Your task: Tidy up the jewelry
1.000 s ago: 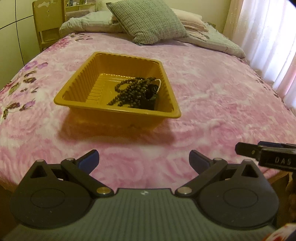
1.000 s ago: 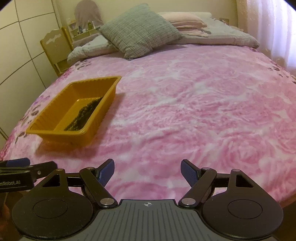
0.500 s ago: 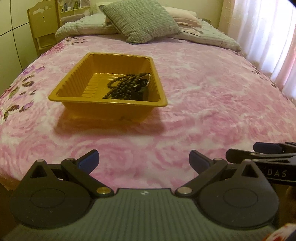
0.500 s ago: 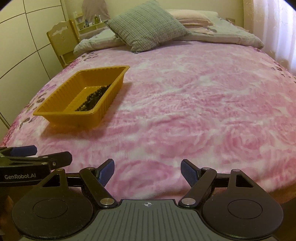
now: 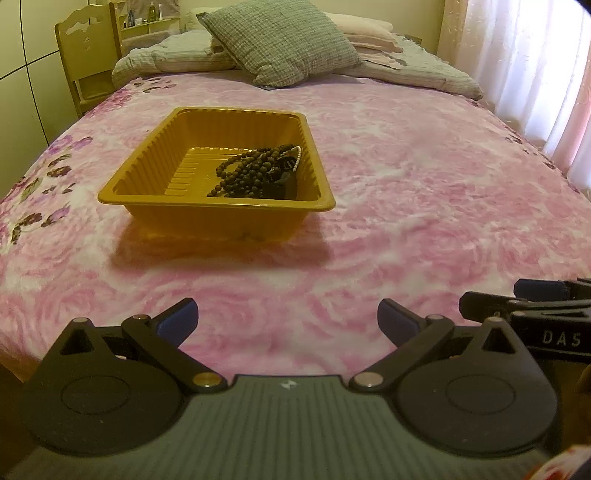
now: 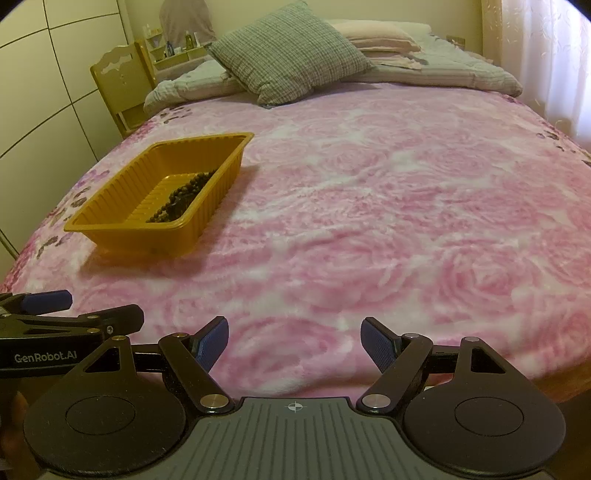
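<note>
Pearl strand (image 5: 297, 159) beside beads (image 5: 246, 173), left view only.

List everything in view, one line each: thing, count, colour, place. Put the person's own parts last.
tray: one, amber-yellow plastic, on the bed, left of centre.
beaded jewelry: one tangled pile, dark brown with a pale strand, in the tray's right half.
blanket: one, pink rose pattern, covering the bed.
cushion: one, grey-green checked, at the head of the bed.
pillows: a stack, pale, behind the cushion; count unclear.
chair: one, yellow wood, left of the bed's head.
curtain: white, sheer, at right.
left gripper: one, black with blue pads, open, empty.
right gripper: one, same build, open, empty.
</note>
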`<state>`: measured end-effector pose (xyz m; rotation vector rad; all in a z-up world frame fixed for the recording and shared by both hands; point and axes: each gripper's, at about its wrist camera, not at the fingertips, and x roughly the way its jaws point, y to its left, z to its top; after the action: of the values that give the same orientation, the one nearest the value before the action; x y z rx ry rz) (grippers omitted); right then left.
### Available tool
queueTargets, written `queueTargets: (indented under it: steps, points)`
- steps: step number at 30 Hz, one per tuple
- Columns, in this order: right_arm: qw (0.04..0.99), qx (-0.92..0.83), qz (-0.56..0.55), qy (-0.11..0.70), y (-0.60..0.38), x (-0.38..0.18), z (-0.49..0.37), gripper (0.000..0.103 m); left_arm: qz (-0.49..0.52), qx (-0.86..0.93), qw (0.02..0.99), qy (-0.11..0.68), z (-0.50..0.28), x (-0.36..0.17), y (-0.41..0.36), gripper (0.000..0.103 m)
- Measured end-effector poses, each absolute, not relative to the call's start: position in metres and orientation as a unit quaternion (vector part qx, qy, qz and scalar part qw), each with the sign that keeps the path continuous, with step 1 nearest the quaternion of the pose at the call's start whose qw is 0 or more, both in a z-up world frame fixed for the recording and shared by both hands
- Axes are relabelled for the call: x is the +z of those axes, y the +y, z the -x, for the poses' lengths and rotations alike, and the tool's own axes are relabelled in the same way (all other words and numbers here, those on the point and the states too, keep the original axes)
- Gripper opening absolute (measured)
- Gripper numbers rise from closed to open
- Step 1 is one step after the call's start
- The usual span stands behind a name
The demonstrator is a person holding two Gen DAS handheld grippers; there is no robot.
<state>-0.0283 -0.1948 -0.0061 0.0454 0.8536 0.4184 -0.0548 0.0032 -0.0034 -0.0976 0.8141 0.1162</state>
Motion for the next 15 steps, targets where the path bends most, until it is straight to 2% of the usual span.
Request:
queueTargets:
  steps: [15]
  points:
    - [0.891, 0.198, -0.023, 0.409, -0.1969, -0.0057, 0.0265, 0.078, 0.048, 0.056, 0.916, 0.395, 0.0544, -0.0046, 0.003, 0.103]
